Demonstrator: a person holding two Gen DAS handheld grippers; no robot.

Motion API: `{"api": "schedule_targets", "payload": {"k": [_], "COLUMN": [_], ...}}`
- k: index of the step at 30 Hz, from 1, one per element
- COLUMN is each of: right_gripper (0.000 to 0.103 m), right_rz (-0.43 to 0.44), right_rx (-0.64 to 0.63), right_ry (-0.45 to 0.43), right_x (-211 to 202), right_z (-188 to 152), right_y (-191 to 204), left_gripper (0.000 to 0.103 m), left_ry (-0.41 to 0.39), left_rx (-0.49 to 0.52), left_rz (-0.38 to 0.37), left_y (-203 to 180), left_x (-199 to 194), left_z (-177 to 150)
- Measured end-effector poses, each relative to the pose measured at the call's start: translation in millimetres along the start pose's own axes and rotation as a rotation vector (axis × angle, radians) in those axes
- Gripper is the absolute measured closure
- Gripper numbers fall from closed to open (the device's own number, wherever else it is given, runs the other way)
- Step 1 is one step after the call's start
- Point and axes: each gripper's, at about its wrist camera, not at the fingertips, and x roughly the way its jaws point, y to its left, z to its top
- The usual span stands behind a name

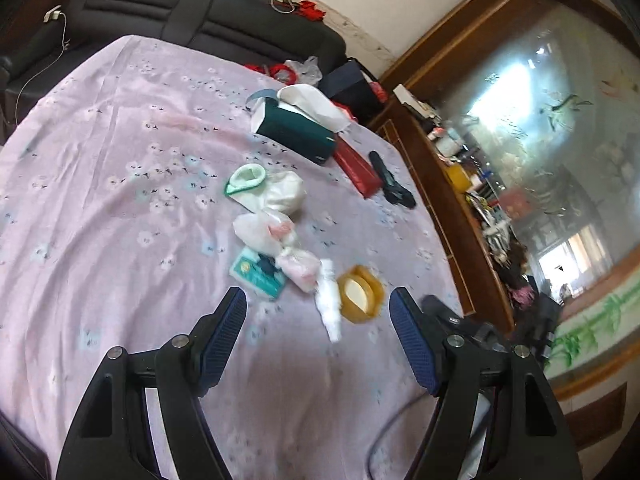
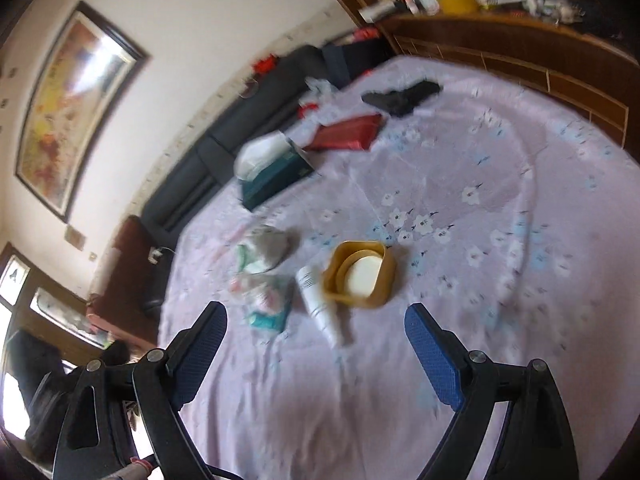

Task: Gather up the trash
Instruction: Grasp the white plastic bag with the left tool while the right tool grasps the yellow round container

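Litter lies in a cluster on the purple floral tablecloth (image 1: 120, 184). It holds crumpled clear plastic bags (image 1: 266, 232) (image 2: 262, 252), a white bag with a mint-green rim (image 1: 272, 188), a teal tissue pack (image 1: 258, 274) (image 2: 268, 318) and a pink-white wrapper (image 1: 300, 270). A white tube (image 1: 328, 308) (image 2: 320, 304) lies against a yellow soap dish (image 1: 360, 294) (image 2: 362, 272). My left gripper (image 1: 318, 300) hovers open just short of the cluster, nothing between its fingers. My right gripper (image 2: 316, 316) is also open and empty, with the tube and dish just ahead.
Farther back on the cloth (image 2: 500, 200) lie a teal tissue box (image 1: 294, 130) (image 2: 276, 168), a red packet (image 1: 356, 168) (image 2: 348, 132) and a black object (image 1: 390, 182) (image 2: 402, 98). A dark sofa (image 1: 200, 12) stands behind the table. A cluttered wooden cabinet (image 1: 472, 208) runs along the right.
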Motion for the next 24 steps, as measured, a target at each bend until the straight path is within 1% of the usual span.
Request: {"api": "schedule_targets", "payload": {"k": [4,5,7,9,13,14,17,18,19,21,22,24], "right_gripper": [0.01,0.01,0.01,0.01,0.01,0.012,0.02,0.026,0.029,0.03,0.03,0.031], "right_rz": [-0.061,-0.075,-0.1,-0.106,-0.151,-0.183,-0.21,-0.22,-0.23,-0.226,-0.22,-0.208], "right_rx": [0.031,0.043,0.051,0.057,0.046,0.028,0.002,-0.009,-0.034,-0.076,-0.084,-0.092], "right_ry": [0.071,0.076,0.082,0.093,0.077,0.061,0.027,0.027,0.024,0.012,0.011,0.006], "right_x": [64,77,93,106,121,125,128,128,128,128,127,126], "right_z": [21,26,32,33,30,29,26,26,25,23,23,21], "right_y": [-12,-15,-17,-17,-16,-16,-17,-17,-16,-17,-17,-19], "left_gripper": [0.031,0.031,0.031,0.031,0.031,0.031,0.031,0.031,0.031,0.032,0.036,0.046], "left_ry": [0.034,0.04,0.051,0.067,0.081,0.088,0.102,0.109,0.119,0.12,0.115,0.134], "left_rx": [-0.014,-0.018,-0.025,-0.031,-0.049,-0.055,-0.073,-0.072,-0.072,-0.07,-0.069,-0.059], "left_rz": [0.031,0.044,0.057,0.073,0.09,0.094,0.137,0.145,0.153,0.185,0.205,0.235], "left_y": [5,6,8,9,11,12,13,13,13,12,11,12], "left_x": [29,36,47,59,77,83,98,103,108,116,119,129], "left_z": [6,9,11,14,21,24,31,32,33,34,34,33]}}
